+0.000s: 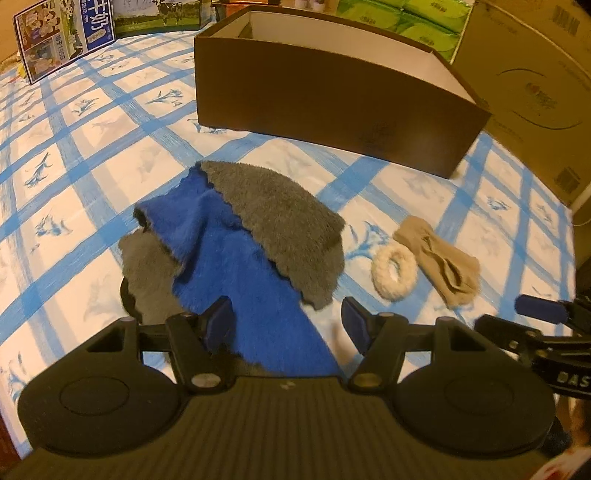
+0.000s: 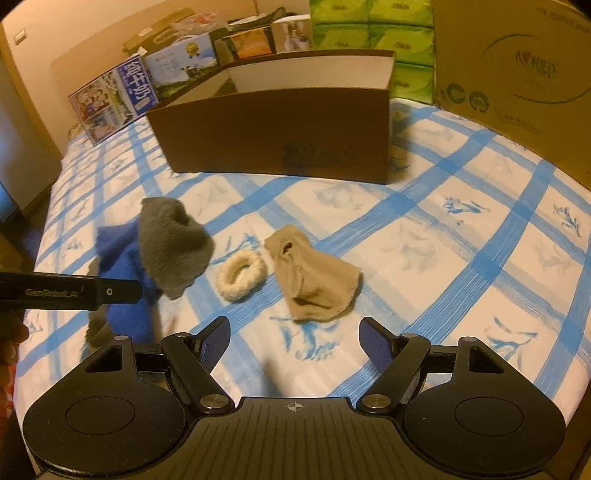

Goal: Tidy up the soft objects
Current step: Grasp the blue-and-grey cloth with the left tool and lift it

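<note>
While both grippers hang over the bed, neither one holds anything. The left gripper [image 1: 286, 325] has its fingers [image 1: 218, 319] spread wide, and between them, lower down, lies the fluffy blue-and-grey cloth [image 1: 236, 243], crumpled on the checked blue-and-white bedcover [image 1: 74, 177]. The fingers look to be just above the cloth's near blue edge, though from this angle I can't be sure whether the left one brushes the pile. The right gripper [image 2: 293, 338] also stands with its fingers [image 2: 375, 341] well apart, nothing between them but bare bedcover. Just beyond its tips lies the beige sock [image 2: 314, 280], rumpled, with its opening turned toward the box. Beside the sock, on the side toward the cloth, sits the cream fuzzy hair tie [image 2: 240, 275], close to the sock and near the cloth's grey flap; whether it touches either is hard to tell. Farther back stands the open brown cardboard box [image 2: 273, 136], white inside, well apart from all three soft things. Behind it are green tissue packs [image 2: 369, 33], milk cartons [image 2: 114, 98] and a large plain carton [image 2: 517, 62] at the right.
</note>
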A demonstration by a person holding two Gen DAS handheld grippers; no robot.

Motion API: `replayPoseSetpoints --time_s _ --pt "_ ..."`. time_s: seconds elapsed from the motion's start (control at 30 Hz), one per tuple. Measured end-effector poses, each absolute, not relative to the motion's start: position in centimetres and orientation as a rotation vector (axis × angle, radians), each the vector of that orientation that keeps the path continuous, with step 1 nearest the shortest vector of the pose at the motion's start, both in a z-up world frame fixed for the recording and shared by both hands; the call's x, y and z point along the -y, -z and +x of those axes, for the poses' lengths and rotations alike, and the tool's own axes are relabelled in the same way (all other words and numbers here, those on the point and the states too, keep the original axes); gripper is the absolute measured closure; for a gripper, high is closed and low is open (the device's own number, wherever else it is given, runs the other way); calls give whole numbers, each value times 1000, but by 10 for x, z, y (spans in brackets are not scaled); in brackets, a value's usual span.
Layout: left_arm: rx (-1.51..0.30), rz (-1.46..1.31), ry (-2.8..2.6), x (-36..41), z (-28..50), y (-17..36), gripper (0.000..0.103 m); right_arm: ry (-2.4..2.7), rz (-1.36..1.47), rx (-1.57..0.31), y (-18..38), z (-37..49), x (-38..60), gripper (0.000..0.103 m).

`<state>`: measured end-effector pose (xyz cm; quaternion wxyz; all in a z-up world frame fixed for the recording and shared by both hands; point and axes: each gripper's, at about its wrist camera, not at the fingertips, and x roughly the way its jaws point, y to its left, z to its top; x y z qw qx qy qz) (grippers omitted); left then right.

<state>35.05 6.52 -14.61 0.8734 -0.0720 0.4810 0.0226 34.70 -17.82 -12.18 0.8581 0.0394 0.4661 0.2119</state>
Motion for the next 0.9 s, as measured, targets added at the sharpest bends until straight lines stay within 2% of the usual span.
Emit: replayPoseSetpoints --time_s 0.2,0.33,0.4,0.43,0.53,0.57,0.67,0.9 --pt "-968 -92 -102 -59 372 159 41 -420 99 -988 129 360 187 27" --pt "-943 -46 -118 -54 380 168 45 -404 114 -1000 134 362 193 27" --pt "-943 -21 -127 -53 381 173 55 -397 123 -1009 136 361 197 27" --pt "-941 -13 -130 -54 380 174 65 -393 126 -1013 137 361 199 27" --pt "-930 -1 -129 -59 377 173 83 -382 129 -1021 140 358 202 27" --pt "-929 -6 -126 -63 375 172 85 -379 131 -1023 140 358 203 27" --pt "-910 -32 -109 -74 369 161 90 -378 131 -1020 139 356 204 27" --pt "-783 -35 -106 -101 337 106 91 -390 130 -992 129 352 201 27"
